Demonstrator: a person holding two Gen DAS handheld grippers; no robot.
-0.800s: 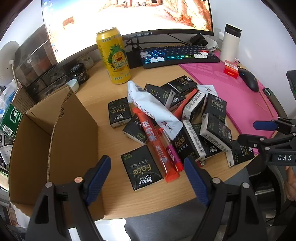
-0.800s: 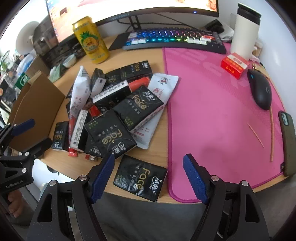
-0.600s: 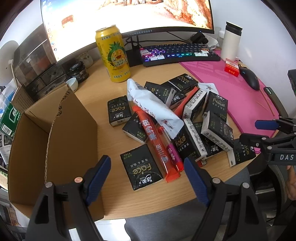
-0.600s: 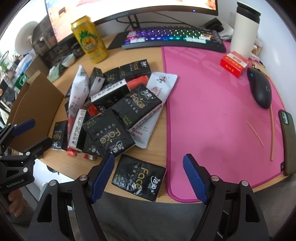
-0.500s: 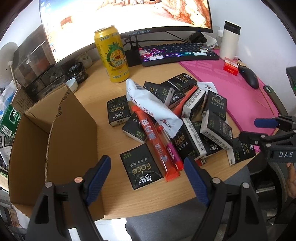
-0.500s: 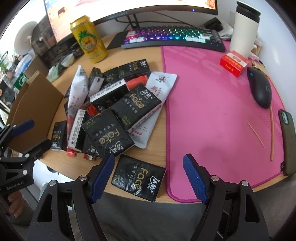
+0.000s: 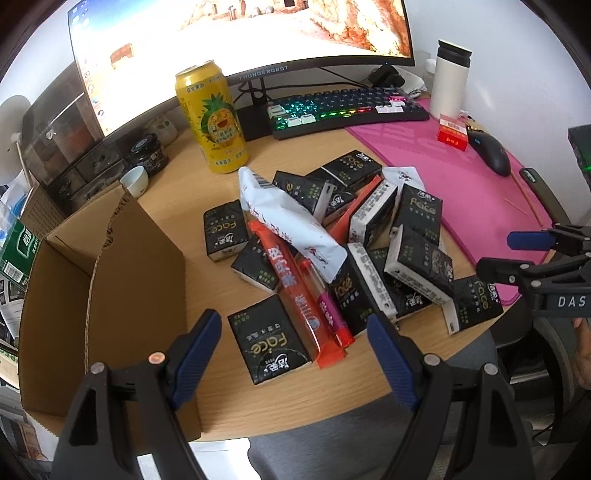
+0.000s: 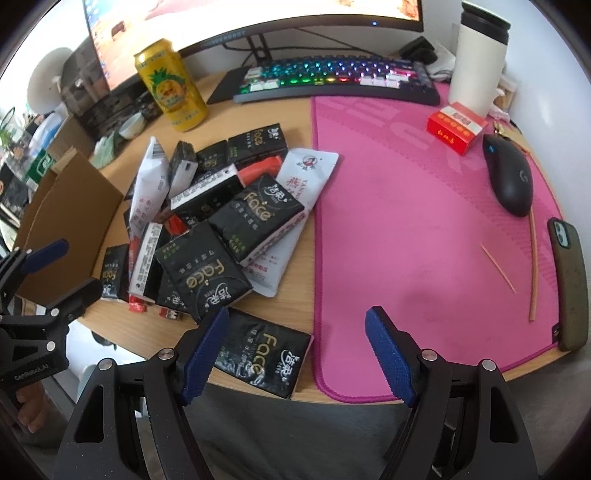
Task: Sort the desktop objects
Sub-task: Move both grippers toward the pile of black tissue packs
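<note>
A heap of black "Face" tissue packs [image 7: 413,254] lies on the wooden desk, with a white snack pouch [image 7: 291,225] and an orange-red tube pack [image 7: 299,295] on top. One tissue pack [image 7: 267,339] lies apart, just ahead of my open, empty left gripper [image 7: 295,354]. My right gripper [image 8: 297,354] is open and empty above the desk's front edge, its left finger over another lone tissue pack [image 8: 264,352]. The heap also shows in the right wrist view [image 8: 221,221]. An open cardboard box [image 7: 99,280] stands left of the heap.
A yellow pineapple can [image 7: 212,118], lit keyboard [image 7: 347,109] and monitor [image 7: 236,33] stand at the back. A pink mat [image 8: 413,206] holds a red box [image 8: 456,127], black mouse [image 8: 509,179], thin sticks and a phone [image 8: 570,278]. A white tumbler [image 8: 478,55] stands behind.
Both grippers have drifted slightly; the views shift a little. Nothing was grasped or moved, and both stay open.
</note>
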